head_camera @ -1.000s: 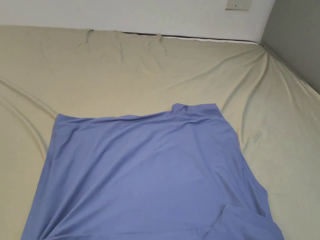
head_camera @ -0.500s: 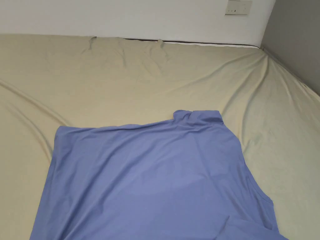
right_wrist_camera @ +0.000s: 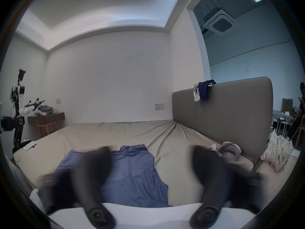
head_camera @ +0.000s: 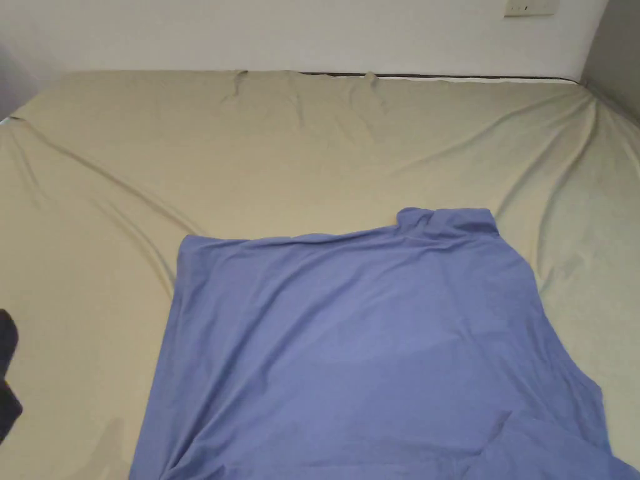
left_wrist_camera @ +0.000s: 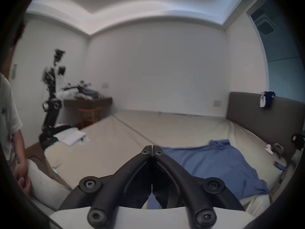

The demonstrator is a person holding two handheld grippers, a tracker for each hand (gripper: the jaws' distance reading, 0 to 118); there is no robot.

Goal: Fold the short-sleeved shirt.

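The blue short-sleeved shirt [head_camera: 369, 337] lies spread on the beige bed sheet [head_camera: 312, 156], with a small bunched fold at its far right corner. In the left gripper view the shirt [left_wrist_camera: 214, 163] is ahead and to the right of my left gripper [left_wrist_camera: 152, 150], which is held above the bed with its jaws shut together on nothing. In the right gripper view my right gripper [right_wrist_camera: 152, 151] is blurred, its jaws stand wide open, and the shirt [right_wrist_camera: 132, 174] lies below and between them without touching.
A grey headboard [right_wrist_camera: 222, 113] borders the bed on the right, with a cap [right_wrist_camera: 231, 147] at its foot. A folded white cloth [left_wrist_camera: 72, 137] lies at the bed's left corner. A person [left_wrist_camera: 11, 117] stands at the left. A dark shape [head_camera: 7, 369] sits at the head view's left edge.
The head camera has turned left, so the shirt sits further right in the picture. The shirt itself lies as before. A dark shape has come in at the left edge.
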